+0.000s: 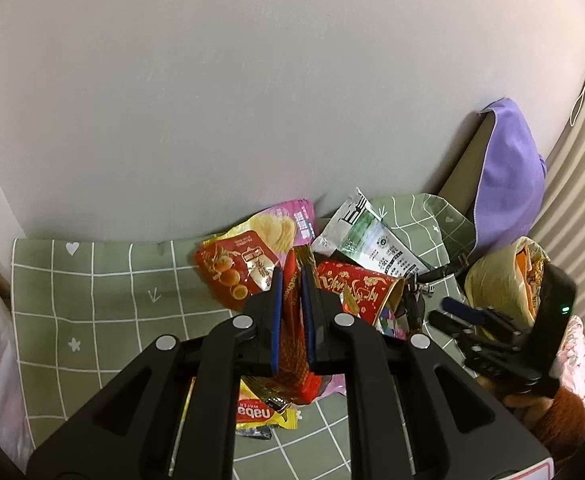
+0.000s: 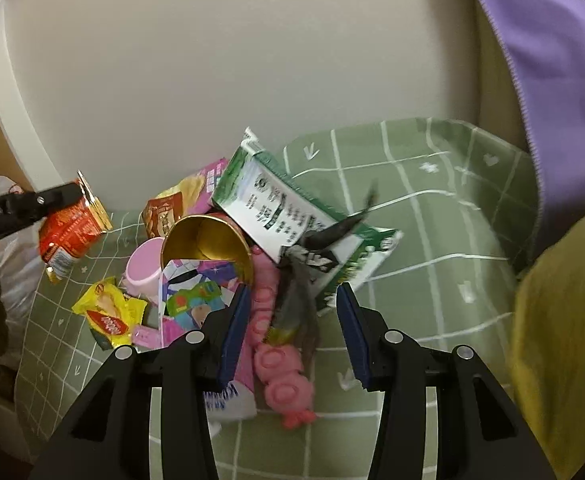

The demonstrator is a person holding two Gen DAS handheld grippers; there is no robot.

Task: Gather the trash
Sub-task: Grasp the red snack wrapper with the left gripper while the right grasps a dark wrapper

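The right gripper (image 2: 292, 304) stands with its jaws wide apart at lower centre, nothing pressed between them. Under the gap lie a pink plastic strip (image 2: 280, 364) and a dark crumpled wrapper (image 2: 304, 280). Above sits a green and white carton (image 2: 288, 216). At left, the left gripper (image 2: 74, 196) clamps a red packet (image 2: 68, 232).

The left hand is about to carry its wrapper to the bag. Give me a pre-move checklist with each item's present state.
1. left gripper jaws clamped on the red wrapper: ok.
2. Wrapper lifted clear of the green cloth: ok.
3. right gripper jaws open, nothing held: ok.
4. yellow bag mouth open to receive: cannot tell.
5. Path to the bag free: not ok, right gripper is in front of it.
6. Pile cleared: not ok, milk carton and gold-lined cup remain.
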